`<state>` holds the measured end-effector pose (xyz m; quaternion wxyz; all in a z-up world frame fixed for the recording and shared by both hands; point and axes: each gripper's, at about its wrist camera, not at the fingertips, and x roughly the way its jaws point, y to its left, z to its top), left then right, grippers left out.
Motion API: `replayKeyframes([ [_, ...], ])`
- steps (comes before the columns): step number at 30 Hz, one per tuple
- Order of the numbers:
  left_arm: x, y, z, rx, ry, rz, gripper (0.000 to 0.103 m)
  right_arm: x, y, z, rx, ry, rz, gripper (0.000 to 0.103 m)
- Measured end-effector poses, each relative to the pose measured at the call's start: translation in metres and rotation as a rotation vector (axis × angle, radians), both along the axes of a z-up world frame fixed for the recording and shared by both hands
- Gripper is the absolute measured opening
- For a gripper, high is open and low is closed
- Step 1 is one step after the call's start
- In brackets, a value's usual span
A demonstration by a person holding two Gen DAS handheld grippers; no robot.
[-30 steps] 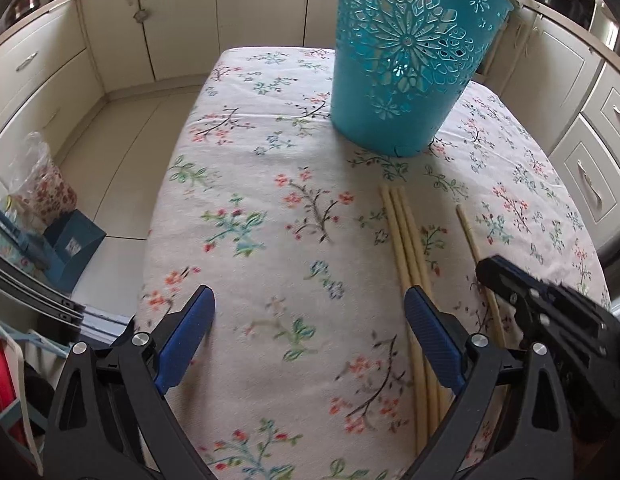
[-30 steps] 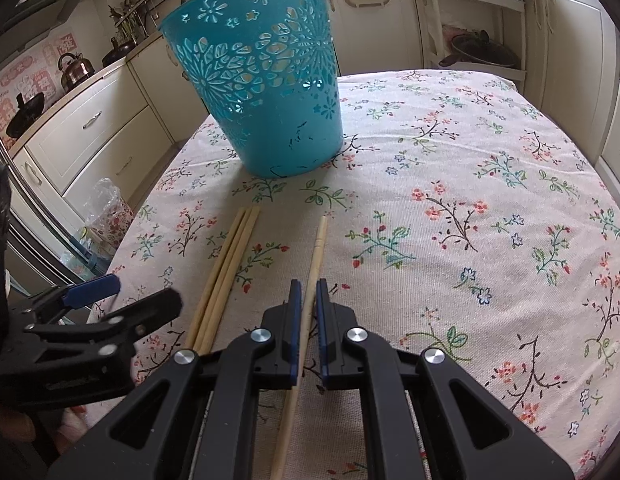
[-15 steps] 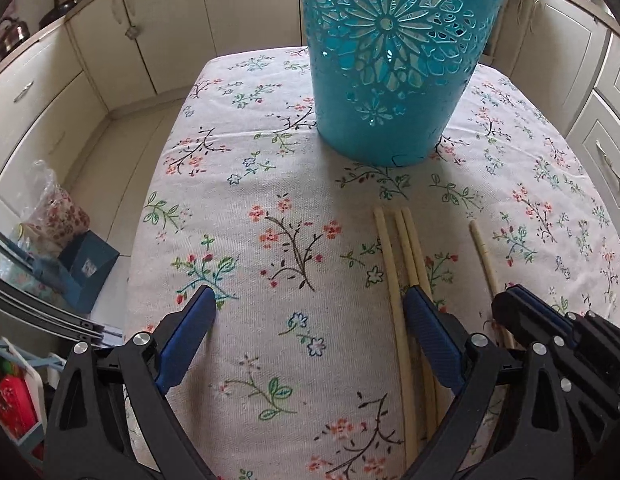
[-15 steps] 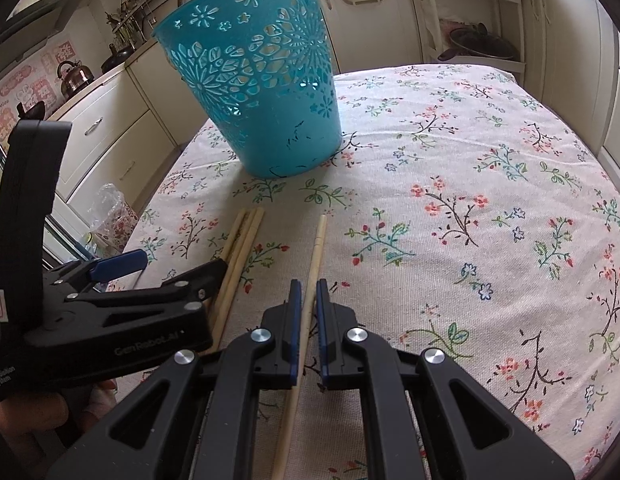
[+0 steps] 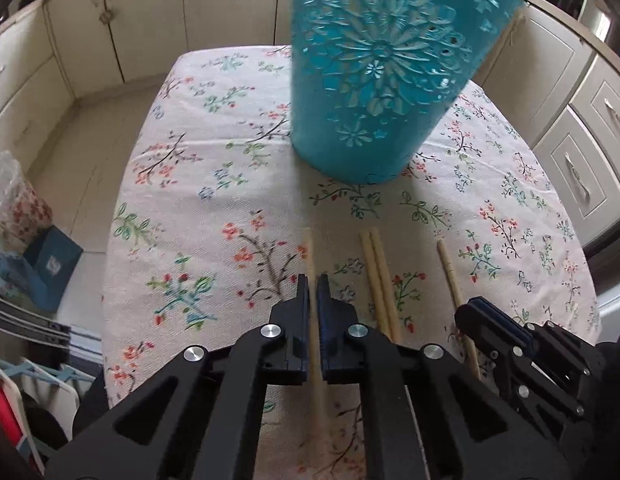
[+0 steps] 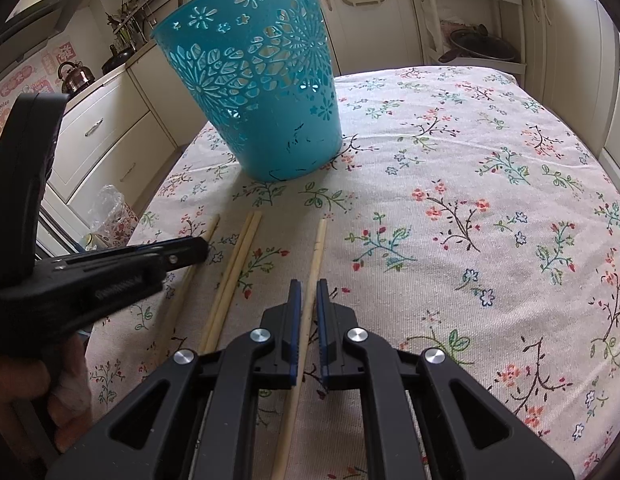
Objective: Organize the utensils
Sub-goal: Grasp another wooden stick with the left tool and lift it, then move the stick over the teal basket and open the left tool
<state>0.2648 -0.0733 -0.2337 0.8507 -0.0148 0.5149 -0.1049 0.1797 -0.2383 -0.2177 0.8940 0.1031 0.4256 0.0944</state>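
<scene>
The left gripper (image 5: 313,285) has just been closing, and its blue pads are now pressed onto a single chopstick (image 5: 308,256), which is pinched partway along its length with the tip reaching out ahead of the fingers. The right gripper (image 6: 305,292) is likewise clamped on its own chopstick (image 6: 318,246), also gripped partway along. Between the two held sticks, a pair of chopsticks (image 6: 241,256) lies side by side on the tablecloth (image 6: 470,184), untouched. Ahead of both grippers stands the teal basket (image 6: 261,96), upright, with a cut-out flower pattern in its wall; it is judged to be the place where the chopsticks are to be gathered. For the step in hand, each stick would best be lifted gently so that it does not pivot in the pads or catch the woven cloth, and the two grippers should be kept apart, since they work close to each other. The sticks would then be tipped so that they clear the high rim and are dropped inside rather than poked into the open lattice. The table is covered by a pale floral cloth. Beyond it, cream kitchen cabinets (image 6: 109,140) are seen to the left, a kettle (image 6: 75,76) on the counter, and a rack with a pan (image 6: 482,46) further back.
</scene>
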Motion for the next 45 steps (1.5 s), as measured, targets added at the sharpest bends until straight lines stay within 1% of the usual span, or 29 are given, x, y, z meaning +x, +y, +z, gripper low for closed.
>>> replayKeyframes([
  [2, -0.003, 0.007, 0.007, -0.031, -0.003, 0.005, 0.004, 0.0, 0.0, 0.0, 0.0, 0.0, 0.0, 0.008],
  [5, -0.015, 0.019, 0.039, -0.103, -0.058, 0.002, 0.004, 0.0, 0.0, 0.0, 0.001, 0.0, -0.001, 0.008],
  [9, -0.027, 0.03, 0.104, -0.186, -0.192, -0.017, 0.004, 0.001, 0.0, 0.0, 0.004, 0.002, -0.005, 0.008],
  [10, -0.029, 0.031, 0.131, -0.213, -0.25, -0.026, 0.004, 0.001, 0.0, 0.0, 0.004, 0.002, -0.005, 0.008],
  [14, -0.013, 0.025, 0.195, -0.264, -0.383, -0.033, 0.004, 0.002, -0.001, 0.0, 0.013, 0.003, -0.007, 0.008],
  [15, -0.006, 0.022, 0.207, -0.266, -0.414, -0.033, 0.004, 0.002, -0.001, 0.0, 0.015, 0.003, -0.007, 0.008],
  [18, 0.012, 0.012, 0.23, -0.279, -0.488, -0.021, 0.004, 0.001, -0.002, -0.001, 0.025, 0.002, -0.007, 0.008],
  [19, 0.022, 0.007, 0.238, -0.288, -0.531, -0.005, 0.004, 0.001, -0.002, -0.001, 0.029, 0.002, -0.007, 0.008],
  [21, 0.035, 0.002, 0.246, -0.294, -0.584, 0.017, 0.004, 0.0, -0.004, -0.002, 0.037, 0.001, -0.006, 0.008],
  [23, 0.049, -0.006, 0.251, -0.287, -0.668, 0.052, 0.004, 0.0, -0.005, -0.002, 0.045, 0.001, -0.006, 0.008],
  [26, 0.07, -0.014, 0.247, -0.269, -0.726, 0.09, 0.004, 0.001, -0.006, -0.003, 0.059, 0.001, -0.004, 0.008],
  [28, 0.082, -0.019, 0.238, -0.25, -0.747, 0.122, 0.004, 0.001, -0.007, -0.003, 0.066, 0.001, -0.003, 0.008],
  [33, 0.103, -0.026, 0.209, -0.198, -0.754, 0.167, 0.004, 0.002, -0.008, -0.003, 0.082, 0.002, -0.003, 0.008],
  [37, 0.107, -0.027, 0.183, -0.165, -0.717, 0.163, 0.004, 0.002, -0.009, -0.004, 0.084, 0.002, -0.002, 0.008],
  [42, 0.105, -0.027, 0.157, -0.12, -0.636, 0.139, 0.005, 0.002, -0.008, -0.004, 0.076, 0.001, -0.001, 0.008],
  [43, 0.104, -0.026, 0.153, -0.114, -0.609, 0.129, 0.005, 0.002, -0.008, -0.004, 0.074, 0.001, 0.0, 0.008],
  [45, 0.1, -0.022, 0.149, -0.108, -0.588, 0.122, 0.01, 0.003, -0.007, -0.004, 0.07, 0.0, 0.002, 0.009],
])
